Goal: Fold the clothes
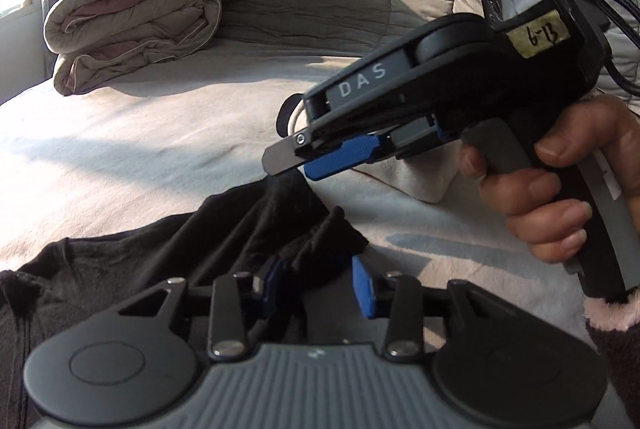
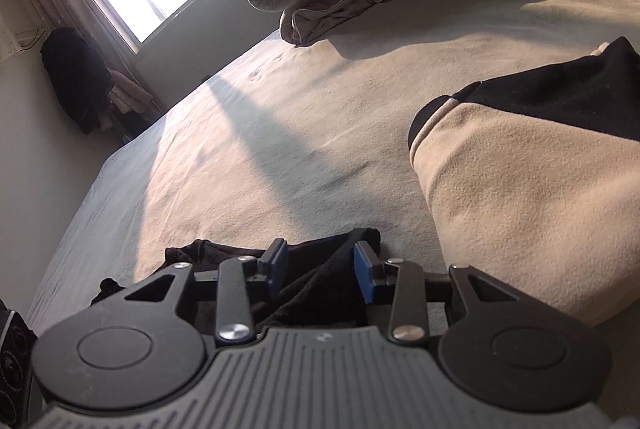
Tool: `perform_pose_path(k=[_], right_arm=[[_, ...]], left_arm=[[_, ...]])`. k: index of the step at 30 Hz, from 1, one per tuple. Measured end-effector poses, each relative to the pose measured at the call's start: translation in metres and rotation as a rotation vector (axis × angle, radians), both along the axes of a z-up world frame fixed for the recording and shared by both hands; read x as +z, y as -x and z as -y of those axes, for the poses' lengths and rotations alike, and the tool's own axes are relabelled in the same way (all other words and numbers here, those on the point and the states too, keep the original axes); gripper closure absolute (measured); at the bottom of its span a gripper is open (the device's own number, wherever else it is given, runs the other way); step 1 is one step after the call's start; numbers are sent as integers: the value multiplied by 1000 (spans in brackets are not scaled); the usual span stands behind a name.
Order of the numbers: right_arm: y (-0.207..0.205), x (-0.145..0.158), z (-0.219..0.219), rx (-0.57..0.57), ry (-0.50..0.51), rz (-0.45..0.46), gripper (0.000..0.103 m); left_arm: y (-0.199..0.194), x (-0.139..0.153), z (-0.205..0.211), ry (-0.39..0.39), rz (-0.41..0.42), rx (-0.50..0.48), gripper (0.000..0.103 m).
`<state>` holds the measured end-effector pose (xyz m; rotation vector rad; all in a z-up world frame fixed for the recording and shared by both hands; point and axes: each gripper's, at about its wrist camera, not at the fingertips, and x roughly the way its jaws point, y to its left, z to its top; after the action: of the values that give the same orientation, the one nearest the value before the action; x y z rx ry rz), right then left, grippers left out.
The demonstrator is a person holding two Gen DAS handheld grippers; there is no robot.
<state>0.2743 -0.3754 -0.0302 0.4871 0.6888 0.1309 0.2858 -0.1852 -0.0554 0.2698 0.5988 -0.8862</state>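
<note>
Two tools meet at one bunched end of the soft black knit garment (image 1: 120, 281) lying on the cream bed (image 1: 160, 149), left tool (image 1: 320, 285) and right tool (image 2: 320, 269) each half-closed around fabric, grip uncertain, so pinch fully before lifting evenly.

Black tool (image 1: 320, 283), blue pads (image 1: 364, 289), "DAS" marking, "6-13" tape label, fuzzy pink cuff (image 1: 608, 313)

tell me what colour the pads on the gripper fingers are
Blue, clearest on the right gripper in the left wrist view.
</note>
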Motion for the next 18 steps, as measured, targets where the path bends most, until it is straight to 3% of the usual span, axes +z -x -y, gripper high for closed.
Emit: perform_pose_path(k=[2,5,7,8,10,13,17,18], right_arm=[[-5,-5,-10,-8,81,-17,72],[-14,-19,-23,1,170,-26,75],[-17,-24,-25,-2,203,12,90],[-18,-25,-24,-11,217,37,102],[-15,-19,-22,-39,248,91,102],[-11,-8,-21,-67,296,158,102],[-23,-21,-26,-51,365,95,102],[-26,-23,-29,-45,382,77,100]], left_arm=[[4,-4,4,-9,20,-9,72],[10,-5,6,-2,34,-20,85],[12,-5,8,7,28,-26,99],[12,-5,9,9,31,-21,101],[14,-3,8,43,32,-23,101],[7,-5,10,91,-38,-28,101],[-2,-9,11,103,-108,-6,99],[-2,-6,8,112,-115,3,92]])
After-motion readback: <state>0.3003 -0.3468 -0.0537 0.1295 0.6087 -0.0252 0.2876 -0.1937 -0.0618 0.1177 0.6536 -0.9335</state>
